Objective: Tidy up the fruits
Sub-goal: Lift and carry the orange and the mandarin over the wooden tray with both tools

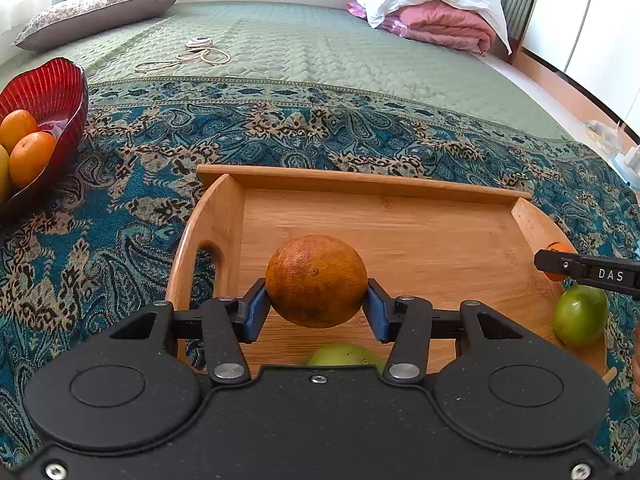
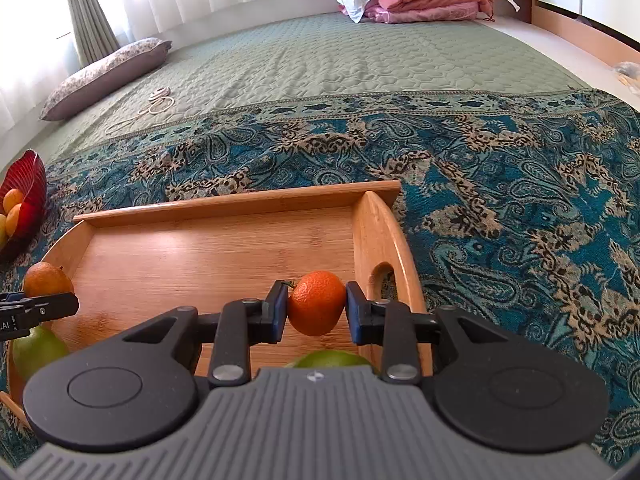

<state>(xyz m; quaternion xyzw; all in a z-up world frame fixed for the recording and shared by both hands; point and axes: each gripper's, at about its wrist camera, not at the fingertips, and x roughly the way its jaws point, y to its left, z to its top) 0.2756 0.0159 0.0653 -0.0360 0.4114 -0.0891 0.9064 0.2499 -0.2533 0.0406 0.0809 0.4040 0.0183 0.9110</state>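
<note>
The orange [image 1: 316,281] sits clamped between the blue pads [image 1: 256,312] of the left gripper [image 1: 317,310], held above the near part of the tray [image 1: 400,224]; its underside shows clear of the wood. The mandarin [image 2: 317,303] is pinched the same way by the right gripper [image 2: 316,308], just inside the tray's right handle wall [image 2: 376,240], with a short green stem at its upper left. Both sets of jaws are closed only as far as the fruit allows.

A green fruit [image 1: 344,355] lies on the tray below the orange, mostly hidden by the left gripper's body. Another green fruit [image 1: 580,314] rests at the tray's right near corner, partly covered by the right gripper's finger, which bears the letters "DAS". In the right wrist view the left gripper's finger shows only "AI", cut off by the frame edge.

Left of the tray stands a red bowl [image 1: 52,88], cropped by the frame, holding two oranges [image 1: 30,156] and a sliver of yellow fruit. Tray and bowl rest on a blue paisley cloth [image 1: 132,208]. Beyond the tray on the bed lie a cord [image 1: 188,58], a pillow [image 1: 96,10] and folded pink bedding [image 1: 440,24].
</note>
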